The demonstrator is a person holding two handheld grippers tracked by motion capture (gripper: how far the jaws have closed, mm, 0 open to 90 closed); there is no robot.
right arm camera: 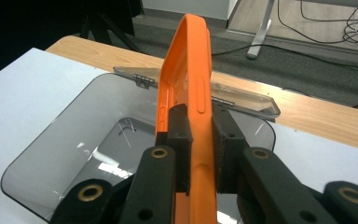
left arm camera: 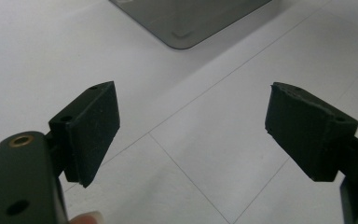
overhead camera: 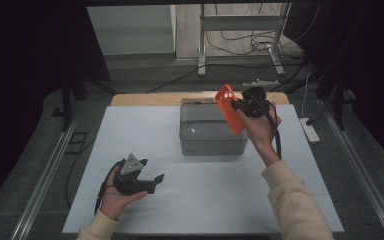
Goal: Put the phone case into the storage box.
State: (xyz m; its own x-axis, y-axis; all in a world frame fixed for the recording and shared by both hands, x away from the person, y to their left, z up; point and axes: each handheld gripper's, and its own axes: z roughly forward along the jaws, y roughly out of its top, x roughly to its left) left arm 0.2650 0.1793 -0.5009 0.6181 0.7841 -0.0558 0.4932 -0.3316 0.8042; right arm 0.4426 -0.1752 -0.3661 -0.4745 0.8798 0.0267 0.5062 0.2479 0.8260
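An orange phone case hangs tilted in the air over the right side of a clear grey plastic box. My right gripper is shut on the case's edge; in the right gripper view the two black pads pinch the orange case edge-on above the open box. My left gripper rests low over the white table near the front left, held in a hand. Its jaws stand wide apart with nothing between the pads.
The box's lid lies folded back flat on the wooden strip behind the white table top. A power strip lies on the floor to the right. A metal stand and cables are behind the table.
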